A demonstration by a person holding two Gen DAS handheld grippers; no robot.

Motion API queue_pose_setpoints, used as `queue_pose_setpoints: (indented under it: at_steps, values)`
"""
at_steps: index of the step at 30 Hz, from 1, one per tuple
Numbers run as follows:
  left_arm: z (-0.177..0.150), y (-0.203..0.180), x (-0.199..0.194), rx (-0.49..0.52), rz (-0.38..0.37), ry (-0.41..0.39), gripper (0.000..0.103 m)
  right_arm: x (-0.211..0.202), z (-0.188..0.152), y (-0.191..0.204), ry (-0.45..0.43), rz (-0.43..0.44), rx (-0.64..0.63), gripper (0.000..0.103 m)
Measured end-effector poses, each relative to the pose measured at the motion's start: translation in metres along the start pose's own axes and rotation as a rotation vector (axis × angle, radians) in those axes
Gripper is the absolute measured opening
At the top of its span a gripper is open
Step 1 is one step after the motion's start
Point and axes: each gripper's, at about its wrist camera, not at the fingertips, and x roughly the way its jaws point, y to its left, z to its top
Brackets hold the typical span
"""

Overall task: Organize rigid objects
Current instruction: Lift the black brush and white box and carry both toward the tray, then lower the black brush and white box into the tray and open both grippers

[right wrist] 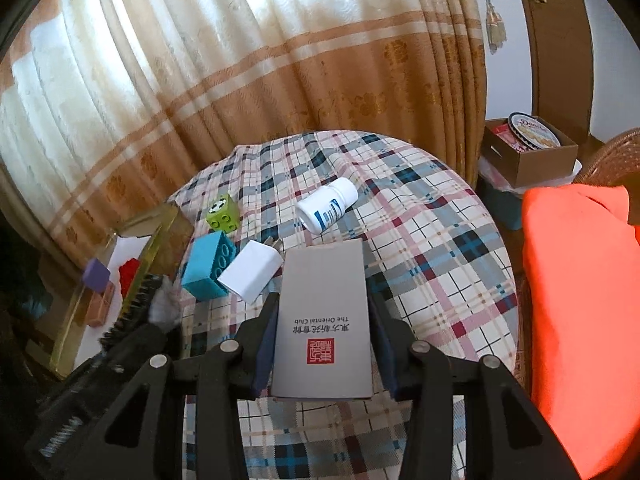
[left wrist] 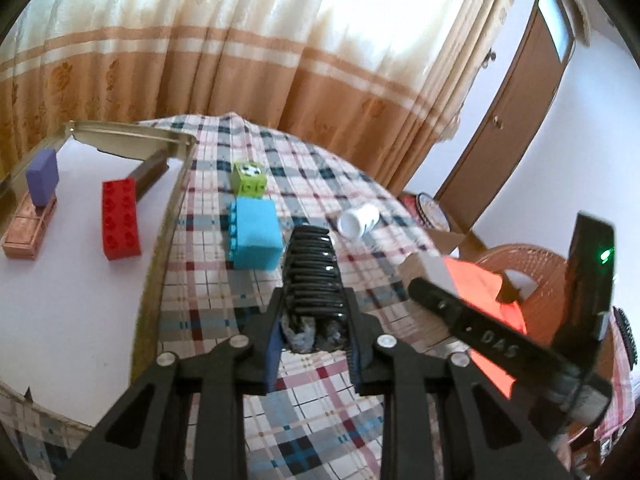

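My left gripper (left wrist: pixel 314 316) is clamped on a black ribbed comb (left wrist: pixel 312 268) with grey fluff at its base, filling the lower middle of the left wrist view. My right gripper (right wrist: pixel 324 340) grips a grey box (right wrist: pixel 324 320) printed "The Oriental Club", held flat at the centre of the right wrist view, its pads pressing both long sides.

Beyond the comb on the plaid tablecloth (left wrist: pixel 280 420) lies a blue brick (left wrist: pixel 256 236), and just past it a green brick (left wrist: pixel 248 178). A white bottle (left wrist: pixel 358 220) lies on its side to the right of them.

At the left of the frame sits the gold-rimmed tray (left wrist: pixel 160 240), holding a red brick (left wrist: pixel 120 218), a purple block (left wrist: pixel 42 176) standing on a copper-coloured case (left wrist: pixel 28 232), and a dark brown bar (left wrist: pixel 150 170) near the far rim.

In the right wrist view a white adapter (right wrist: pixel 252 272) leans against the blue brick just left of the grey box. The tray's near rim stands between the bricks and the tray floor. An orange cloth (right wrist: pixel 576 300) fills the right edge, with a cardboard box (right wrist: pixel 536 160) above it.
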Motion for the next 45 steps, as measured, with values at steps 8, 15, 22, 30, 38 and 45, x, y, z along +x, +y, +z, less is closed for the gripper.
queue_pose_setpoints:
  at_steps: [8, 15, 22, 30, 38, 45]
  values:
    - [0.01, -0.002, -0.016, 0.068, 0.12, -0.031, 0.025, -0.009, 0.004, 0.013, -0.018, 0.02, -0.014, 0.046]
    - [0.015, 0.016, -0.029, 0.072, 0.205, -0.056, 0.025, -0.015, 0.006, 0.033, -0.029, 0.053, -0.044, 0.046]
    - [0.018, 0.043, -0.043, 0.045, 0.275, -0.076, 0.025, -0.017, 0.007, 0.071, -0.036, 0.109, -0.104, 0.046]
    - [0.022, 0.08, -0.059, 0.019, 0.38, -0.096, 0.025, -0.013, 0.004, 0.128, -0.034, 0.187, -0.191, 0.046]
    - [0.022, 0.115, -0.065, -0.009, 0.478, -0.086, 0.025, 0.001, -0.005, 0.176, -0.007, 0.247, -0.243, 0.046]
    - [0.018, 0.137, -0.064, -0.029, 0.522, -0.054, 0.025, 0.018, -0.02, 0.197, 0.043, 0.272, -0.259, 0.046]
